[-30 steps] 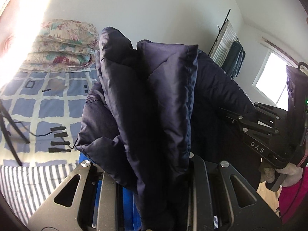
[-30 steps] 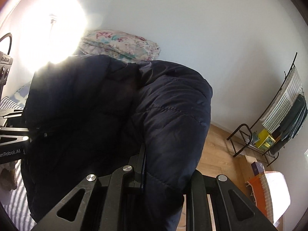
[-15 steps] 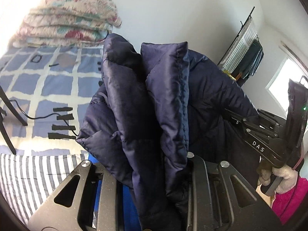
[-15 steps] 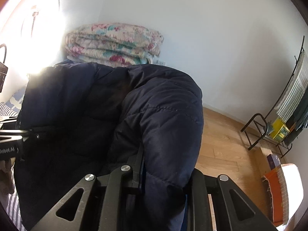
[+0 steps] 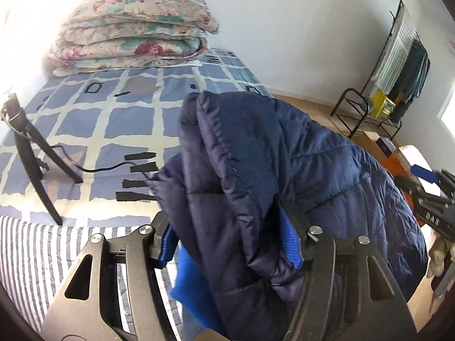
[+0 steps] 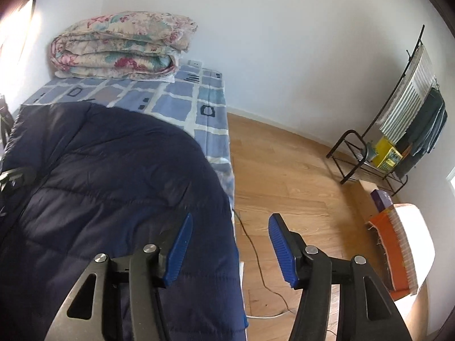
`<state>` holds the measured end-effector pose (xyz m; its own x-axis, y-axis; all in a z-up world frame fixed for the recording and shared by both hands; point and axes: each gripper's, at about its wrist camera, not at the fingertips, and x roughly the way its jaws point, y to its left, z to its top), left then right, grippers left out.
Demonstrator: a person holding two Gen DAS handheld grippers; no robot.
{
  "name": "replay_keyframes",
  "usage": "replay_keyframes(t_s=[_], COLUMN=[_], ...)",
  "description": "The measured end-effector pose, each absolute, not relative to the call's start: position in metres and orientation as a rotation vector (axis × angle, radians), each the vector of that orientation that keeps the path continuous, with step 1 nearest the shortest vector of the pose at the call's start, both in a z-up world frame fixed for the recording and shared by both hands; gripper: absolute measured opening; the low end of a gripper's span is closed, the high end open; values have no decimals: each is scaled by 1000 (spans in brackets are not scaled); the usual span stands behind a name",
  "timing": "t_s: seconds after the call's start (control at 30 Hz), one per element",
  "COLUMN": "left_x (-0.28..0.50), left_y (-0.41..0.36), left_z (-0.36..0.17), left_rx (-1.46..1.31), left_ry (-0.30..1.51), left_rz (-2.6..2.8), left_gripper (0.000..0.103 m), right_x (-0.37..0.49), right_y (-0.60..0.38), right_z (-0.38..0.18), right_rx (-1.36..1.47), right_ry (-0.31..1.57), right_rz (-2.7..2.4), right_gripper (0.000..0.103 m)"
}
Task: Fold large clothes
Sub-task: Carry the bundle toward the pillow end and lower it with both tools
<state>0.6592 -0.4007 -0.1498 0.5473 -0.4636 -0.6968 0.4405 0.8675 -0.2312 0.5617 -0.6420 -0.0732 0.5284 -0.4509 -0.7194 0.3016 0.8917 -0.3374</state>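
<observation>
While the left gripper [image 5: 227,244] tilts over the checked blue bed [image 5: 113,119], its spread jaws straddle a navy quilted puffer jacket [image 5: 256,170]. Right gripper [image 6: 230,250], angled down off the bed's edge, gapes empty.

The left gripper [image 5: 230,244] has its jaws spread, a fold of the navy puffer jacket [image 5: 284,176] bunched between them. At 11 o'clock a folded floral quilt [image 5: 133,42] lies on the checked bed [image 5: 113,119].

Left claw's pads [image 5: 288,237] behind jacket [image 5: 284,187]
</observation>
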Motion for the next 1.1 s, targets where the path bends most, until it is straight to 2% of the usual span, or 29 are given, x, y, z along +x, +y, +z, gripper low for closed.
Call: replay_keyframes(t_s=[0.17,0.2,0.23,0.27,0.3,0.37,0.5,0.6,0.63,0.77,0.83,1.1], left_x=[644,639,640,638,638,637,636,627,623,596,583,500], left_y=[-392,-391,-392,-392,-392,-393,-388,-376,-372,-351,-341,-302], left_z=[-150,-149,-147,-147,-146,-146,-148,-144,-142,-122,-111,-43], left_rx=[1,15,24,28,31,46,84,91,92,99,96,82], left_ry=[817,810,806,804,805,796,785,773,768,741,724,653], left_rz=[-510,-506,-501,-494,-491,-478,-425,-388,-391,-413,-416,-451], left_gripper=[66,66,66,66,66,66,66,66,66,66,66,66], right_x=[541,531,522,514,506,494,473,465,460,444,430,376], right_y=[-645,-646,-645,-641,-637,-630,-606,-604,-605,-600,-592,-539], right_z=[-89,-92,-93,-96,-98,-103,-115,-112,-107,-85,-71,0], right_rx=[-85,-24,1,-2,-16,-16,-77,-54,-33,-4,2,-23], right_ry=[1000,1011,1007,1010,1014,1026,1069,1071,1054,980,944,844], right_rz=[-392,-353,-334,-330,-337,-329,-302,-342,-370,-416,-427,-414], right_gripper=[57,53,31,29,19,14,14,17,25,32,42,42])
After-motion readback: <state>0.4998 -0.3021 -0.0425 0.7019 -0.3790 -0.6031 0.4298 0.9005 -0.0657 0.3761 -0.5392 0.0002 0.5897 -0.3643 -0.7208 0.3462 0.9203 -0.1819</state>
